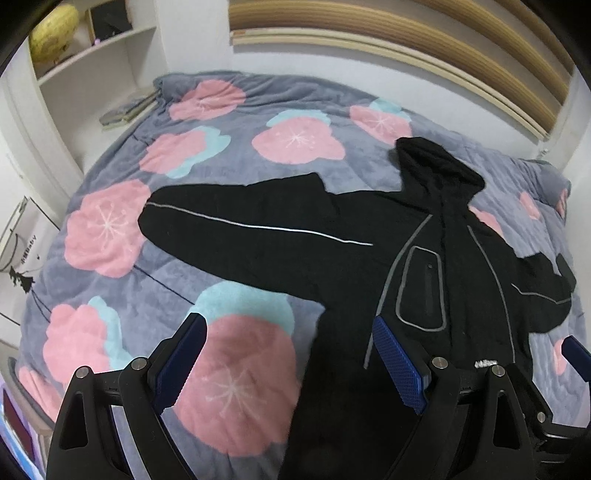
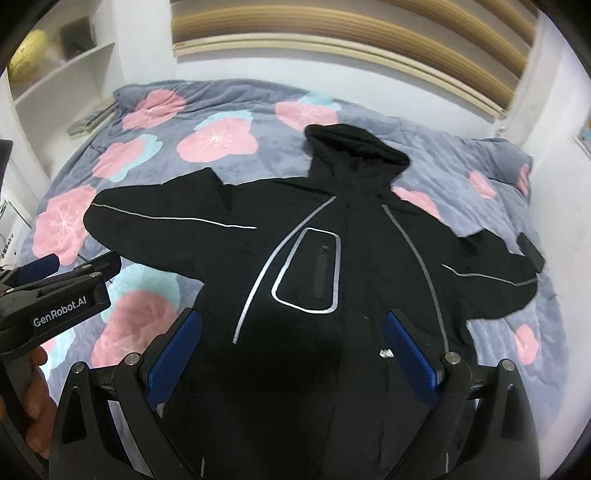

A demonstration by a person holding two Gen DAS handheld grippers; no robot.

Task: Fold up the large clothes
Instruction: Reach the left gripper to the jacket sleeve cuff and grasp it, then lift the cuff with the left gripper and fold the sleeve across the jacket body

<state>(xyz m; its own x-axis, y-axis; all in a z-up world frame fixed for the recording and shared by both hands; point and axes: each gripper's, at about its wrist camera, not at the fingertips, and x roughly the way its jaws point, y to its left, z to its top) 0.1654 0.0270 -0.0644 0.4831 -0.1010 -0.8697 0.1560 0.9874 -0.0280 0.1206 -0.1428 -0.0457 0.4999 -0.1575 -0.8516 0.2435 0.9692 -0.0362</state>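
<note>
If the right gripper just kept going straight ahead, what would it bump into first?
Probably the black jacket spread on the bed. The open right gripper points at its front, below the chest pocket. Depth is unclear.

Soft, even indoor light; heavy fisheye bend.
Dark vignette at corners, curved wall slats (image 1: 406, 44), slightly soft focus throughout, motion smear along black jacket (image 2: 332, 258) hem, folds lost in its blackness, faint sheen on reflective piping.

Jacket (image 2: 332, 258) hem cut off at bottom edge, shelf items (image 1: 55, 33) blurred beyond telling
</note>
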